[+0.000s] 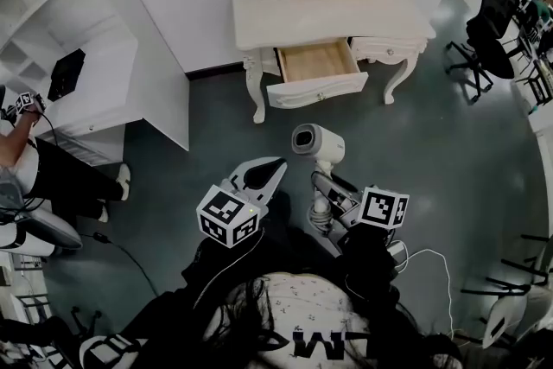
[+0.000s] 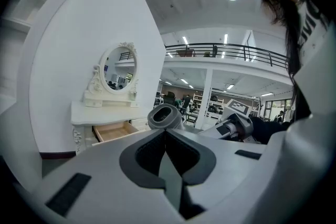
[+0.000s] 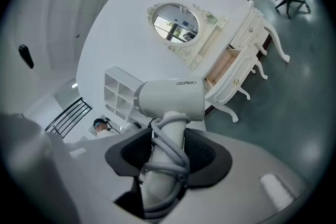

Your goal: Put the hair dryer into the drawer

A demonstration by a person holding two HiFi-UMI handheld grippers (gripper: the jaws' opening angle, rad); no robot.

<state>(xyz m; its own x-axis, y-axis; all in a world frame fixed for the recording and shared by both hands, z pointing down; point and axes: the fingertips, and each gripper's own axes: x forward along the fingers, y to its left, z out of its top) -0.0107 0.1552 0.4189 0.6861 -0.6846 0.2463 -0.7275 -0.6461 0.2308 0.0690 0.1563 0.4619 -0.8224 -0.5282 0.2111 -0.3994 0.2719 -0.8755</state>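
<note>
A white hair dryer (image 1: pixel 318 141) (image 3: pixel 170 98) with its grey cord wound round the handle stands upright in my right gripper (image 1: pixel 321 190) (image 3: pixel 169 139), which is shut on the handle. My left gripper (image 1: pixel 278 164) (image 2: pixel 166 132) hovers just left of it, jaws together and holding nothing. In the left gripper view the hair dryer's nozzle (image 2: pixel 164 116) shows past the jaw tips. Ahead, a cream dressing table (image 1: pixel 328 17) has its middle wooden drawer (image 1: pixel 318 89) (image 2: pixel 113 131) (image 3: pixel 223 68) pulled out, and nothing shows inside. Both grippers are over dark floor, short of the table.
A white shelf unit (image 1: pixel 95 82) stands at the left, with another person (image 1: pixel 22 155) beside it. Black office chairs (image 1: pixel 484 39) are at the right. A thin cable (image 1: pixel 436 259) trails on the floor by my right side. The table's oval mirror (image 2: pixel 119 68) faces me.
</note>
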